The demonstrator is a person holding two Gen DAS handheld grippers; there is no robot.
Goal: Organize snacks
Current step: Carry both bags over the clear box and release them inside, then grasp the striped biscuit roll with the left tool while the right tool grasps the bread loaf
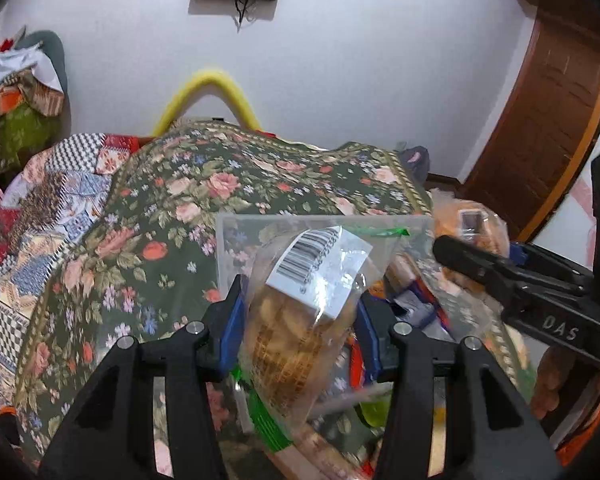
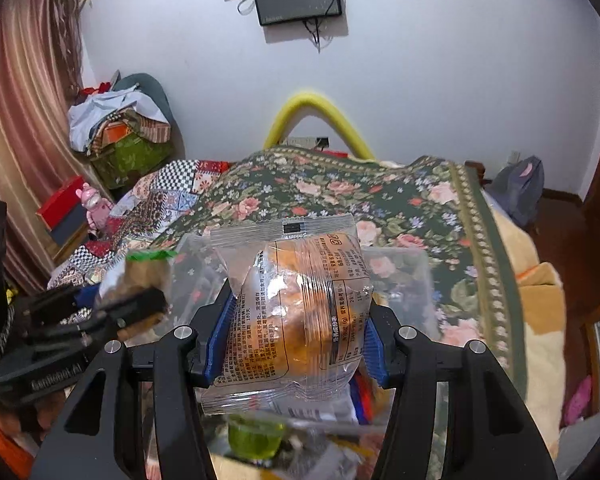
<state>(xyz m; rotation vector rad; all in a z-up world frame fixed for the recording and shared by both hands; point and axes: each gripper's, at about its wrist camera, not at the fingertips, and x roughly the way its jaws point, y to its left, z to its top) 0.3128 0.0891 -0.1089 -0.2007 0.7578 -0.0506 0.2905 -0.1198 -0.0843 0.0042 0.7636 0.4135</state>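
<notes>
I have a snack in each hand right now, so I judge the sorting to be mid-way. My left hand-held gripper (image 1: 298,312) is closed around a clear bag of biscuits (image 1: 296,320) with a barcode label, its blue pads pressing both sides. My right hand-held gripper (image 2: 298,336) is clamped the same way on a clear-wrapped bun packet (image 2: 300,312) printed with text. Both packs are lifted above a clear plastic bin (image 1: 236,240) that sits on the floral bedspread (image 1: 228,176). Beneath the grippers I can see more loose items, among them a green jelly cup (image 2: 254,438) and some red and blue wrappers, though I cannot tell whether they lie inside the bin or beside it. My reading: these two packs have yet to be set down, and the clutter below suggests several more pieces are left to place
</notes>
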